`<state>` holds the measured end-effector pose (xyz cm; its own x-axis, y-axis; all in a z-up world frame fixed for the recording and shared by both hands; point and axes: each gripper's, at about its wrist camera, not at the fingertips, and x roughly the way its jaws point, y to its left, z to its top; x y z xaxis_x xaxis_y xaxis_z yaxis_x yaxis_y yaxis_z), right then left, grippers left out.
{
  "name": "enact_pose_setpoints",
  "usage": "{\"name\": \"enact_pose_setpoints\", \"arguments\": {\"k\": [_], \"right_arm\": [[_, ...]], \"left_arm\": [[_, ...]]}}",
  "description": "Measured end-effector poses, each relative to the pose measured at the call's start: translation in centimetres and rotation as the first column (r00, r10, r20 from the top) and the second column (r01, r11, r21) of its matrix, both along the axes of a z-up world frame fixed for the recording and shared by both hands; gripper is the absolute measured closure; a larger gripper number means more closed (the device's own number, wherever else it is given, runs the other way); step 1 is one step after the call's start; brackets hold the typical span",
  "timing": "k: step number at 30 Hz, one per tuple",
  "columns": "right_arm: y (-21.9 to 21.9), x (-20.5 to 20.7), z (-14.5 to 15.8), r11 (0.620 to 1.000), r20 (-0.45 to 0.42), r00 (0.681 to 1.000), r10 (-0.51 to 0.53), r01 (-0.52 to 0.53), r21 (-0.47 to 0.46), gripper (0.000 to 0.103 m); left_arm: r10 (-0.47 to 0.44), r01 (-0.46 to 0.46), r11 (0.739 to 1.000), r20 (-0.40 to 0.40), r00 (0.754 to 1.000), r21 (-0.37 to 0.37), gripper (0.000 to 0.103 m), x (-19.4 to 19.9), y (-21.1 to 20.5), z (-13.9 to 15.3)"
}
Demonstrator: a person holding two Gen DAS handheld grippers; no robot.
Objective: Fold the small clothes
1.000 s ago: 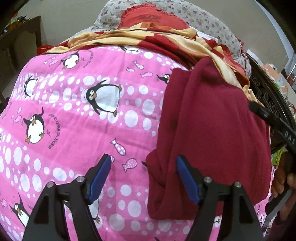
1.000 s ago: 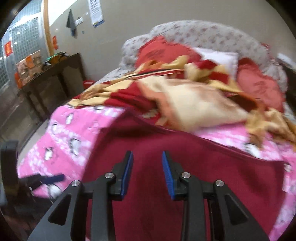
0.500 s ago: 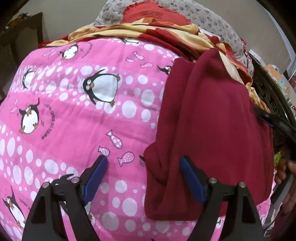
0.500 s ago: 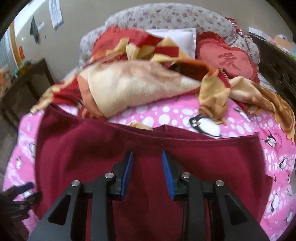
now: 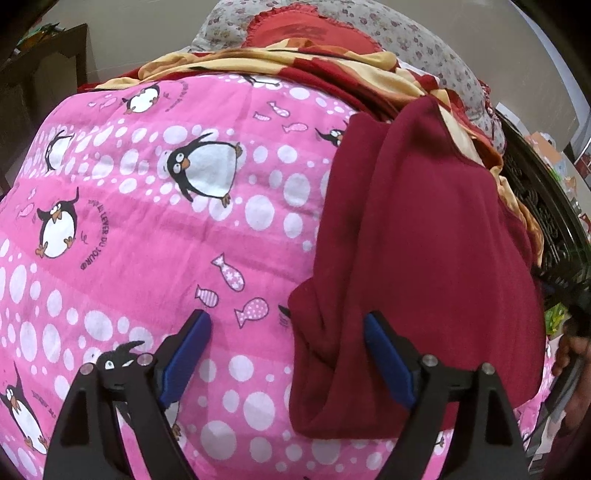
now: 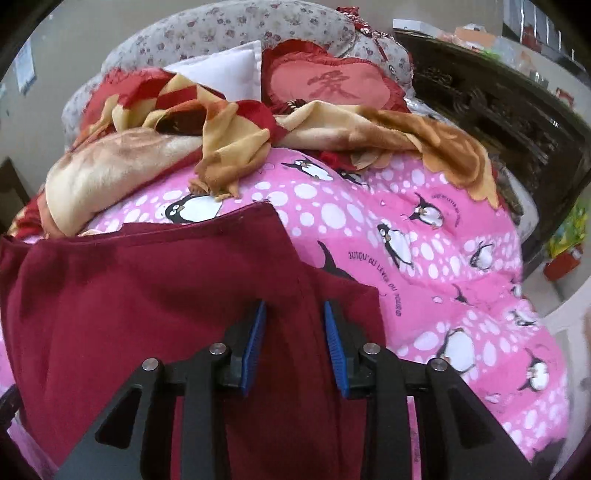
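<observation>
- Left claw [image 5: 284, 332] stands wide apart, empty, hovering low over the pink penguin blanket [image 5: 147, 221]; its left finger is over bare blanket and its right finger [image 5: 384, 354] is over the near-left edge of the dark red garment [image 5: 424, 221].
- Between those two fingers lies the garment's bunched near-left corner, with fish prints of the blanket beside it.
- Right claw [image 6: 293, 339] has its blue pads a narrow gap apart, set over the near part of the dark red garment [image 6: 147, 295]; cloth shows in the gap, but whether the pads pinch it cannot be told.
- From the right wrist view the garment spreads to the left of and under the claw, its straight far hem running across the blanket [image 6: 443, 277], with a second layer ending just right of the claw.
- The garment lies flat on the bed, toward its right side in the left wrist view, reaching up to the rumpled red-and-yellow blanket [image 6: 221, 147].
- A red heart-shaped cushion [image 6: 332, 85] and a white pillow [image 6: 225, 70] sit against the flowered headboard [image 6: 240, 29] behind.
- At the right edge of the left wrist view a hand [image 5: 570, 354] grips a dark handle.
</observation>
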<state>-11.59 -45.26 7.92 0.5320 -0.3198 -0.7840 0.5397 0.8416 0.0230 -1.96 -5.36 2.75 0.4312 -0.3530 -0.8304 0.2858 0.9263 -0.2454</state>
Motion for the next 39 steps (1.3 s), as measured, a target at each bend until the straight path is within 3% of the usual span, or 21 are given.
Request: {"name": "enact_pose_setpoints", "arguments": {"k": [5, 9, 15, 21, 24, 27, 30, 31, 34, 39], "right_arm": [[5.5, 0.6, 2.8, 0.992, 0.103, 0.987, 0.127, -0.129, 0.010, 0.071], [11.7, 3.1, 3.6, 0.946, 0.105, 0.942, 0.320, -0.323, 0.015, 0.071], [16.8, 6.1, 2.7, 0.887, 0.131, 0.893, 0.431, -0.446, 0.117, 0.071], [20.3, 9.3, 2.4, 0.850, 0.154, 0.850, 0.504, -0.520, 0.088, 0.072], [21.0, 11.6, 1.8, 0.843, 0.137, 0.846, 0.516, -0.530, 0.096, 0.072], [21.4, 14.1, 0.3, 0.839, 0.068, 0.850, 0.523, -0.527, 0.136, 0.072], [21.1, 14.2, 1.0, 0.845, 0.098, 0.864, 0.493, -0.503, 0.180, 0.072], [21.2, 14.0, 1.4, 0.839, 0.117, 0.861, 0.495, -0.509, 0.194, 0.070], [22.5, 13.9, 1.9, 0.810, 0.127, 0.834, 0.537, -0.551, 0.198, 0.042], [26.4, 15.6, 0.0, 0.823, -0.057, 0.821, 0.569, -0.566, 0.051, 0.037]], "left_arm": [[0.003, -0.003, 1.000, 0.006, 1.000, 0.000, 0.014, 0.0, -0.2, -0.1], [0.000, 0.000, 1.000, 0.006, 1.000, -0.002, 0.014, -0.1, -0.1, -0.2], [-0.001, 0.001, 1.000, 0.012, 1.000, -0.010, 0.012, -0.1, 0.0, -0.3], [0.007, -0.006, 1.000, 0.025, 1.000, -0.016, 0.011, -0.4, 0.1, -0.5], [0.007, -0.006, 1.000, 0.025, 1.000, -0.026, 0.008, -0.4, 0.0, -0.6], [0.010, -0.009, 0.999, 0.026, 1.000, -0.043, 0.006, -0.3, 0.0, -0.6], [0.005, -0.003, 0.998, 0.035, 0.999, -0.056, 0.006, -0.3, 0.1, -0.6], [0.004, -0.002, 0.998, 0.039, 0.999, -0.060, 0.005, -0.3, 0.1, -0.6], [0.004, -0.001, 0.998, 0.049, 0.999, -0.060, 0.005, -0.6, 0.1, -0.6], [0.003, 0.002, 0.997, 0.063, 0.998, -0.080, 0.004, -0.7, 0.2, -0.6]]}}
